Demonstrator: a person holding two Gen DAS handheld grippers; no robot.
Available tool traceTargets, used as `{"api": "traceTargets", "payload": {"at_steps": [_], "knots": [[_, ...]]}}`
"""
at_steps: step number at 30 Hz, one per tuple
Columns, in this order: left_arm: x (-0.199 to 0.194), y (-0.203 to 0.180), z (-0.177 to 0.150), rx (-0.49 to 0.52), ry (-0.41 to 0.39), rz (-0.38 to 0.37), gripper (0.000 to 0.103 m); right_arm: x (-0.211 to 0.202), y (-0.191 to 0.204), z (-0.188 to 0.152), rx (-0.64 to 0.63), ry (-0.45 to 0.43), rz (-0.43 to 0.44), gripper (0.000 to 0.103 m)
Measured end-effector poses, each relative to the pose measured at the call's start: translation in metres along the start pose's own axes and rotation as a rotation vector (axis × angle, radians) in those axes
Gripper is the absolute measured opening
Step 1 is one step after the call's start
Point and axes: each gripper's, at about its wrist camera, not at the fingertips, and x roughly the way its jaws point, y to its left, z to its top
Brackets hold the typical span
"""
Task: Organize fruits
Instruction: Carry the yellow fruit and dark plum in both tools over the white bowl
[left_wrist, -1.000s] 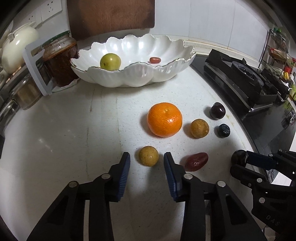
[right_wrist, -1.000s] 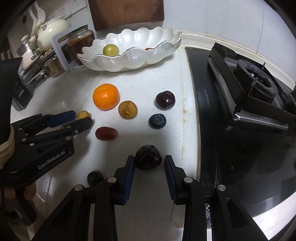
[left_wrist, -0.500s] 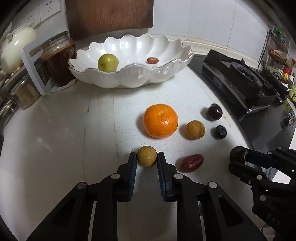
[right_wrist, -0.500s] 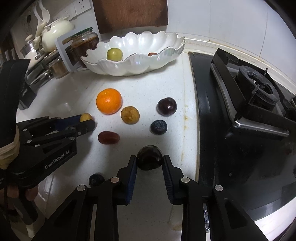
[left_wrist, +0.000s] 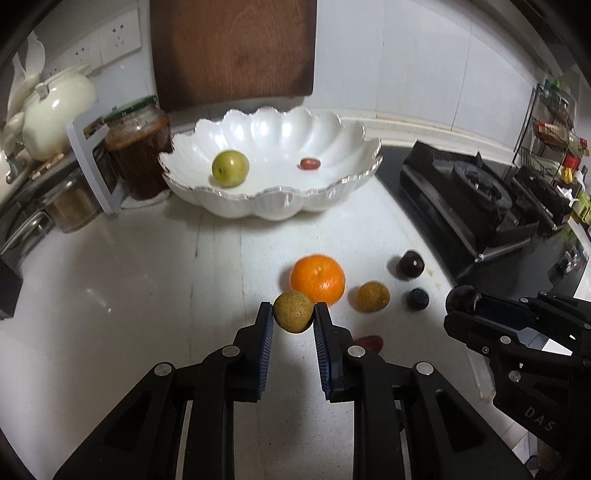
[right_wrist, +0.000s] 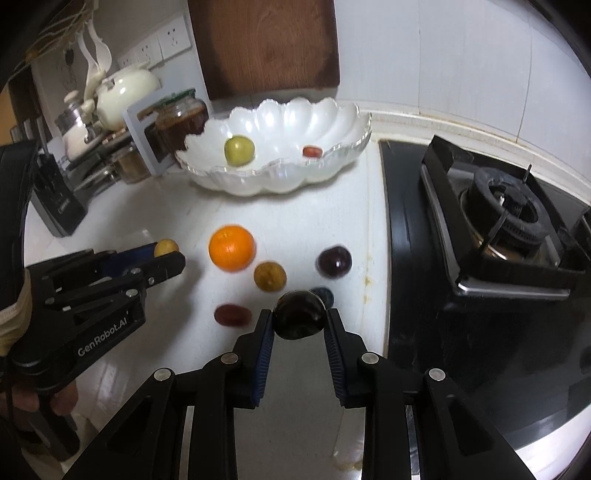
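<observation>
My left gripper (left_wrist: 293, 315) is shut on a small yellow-brown fruit (left_wrist: 293, 311) and holds it above the counter. My right gripper (right_wrist: 299, 320) is shut on a dark plum (right_wrist: 299, 314), also lifted. A white scalloped bowl (left_wrist: 332, 192) at the back holds a green fruit (left_wrist: 230, 168) and a small red fruit (left_wrist: 309, 163). On the counter lie an orange (left_wrist: 317, 278), a brown fruit (left_wrist: 373, 296), a dark plum (left_wrist: 410, 263), a small dark blue fruit (left_wrist: 417, 298) and a red date (right_wrist: 232, 314).
A black gas stove (right_wrist: 509, 229) fills the right side. Jars (left_wrist: 138, 151), a white teapot (left_wrist: 55, 107) and a rack stand at the back left. A wooden board (left_wrist: 232, 51) leans on the wall behind the bowl.
Both grippers closed on their fruits and lifted them off the counter, rising and tilting toward the bowl.
</observation>
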Motion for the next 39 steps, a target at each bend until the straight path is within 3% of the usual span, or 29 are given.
{"api": "traceTargets", "payload": {"at_steps": [19,32,39], "knots": [[-0.046,-0.001,0.031,-0.035,-0.164,0.049,0.023,-0.038,-0.005,0.044,-0.032,-0.186,0.015,0.029],[-0.057,0.006,0.063,-0.049,-0.272,0.117,0.023,-0.043,-0.005,0.085,-0.082,-0.283,0.003,0.029],[-0.052,0.012,0.080,-0.057,-0.292,0.133,0.023,-0.038,-0.003,0.108,-0.088,-0.305,0.021,0.029]]}}
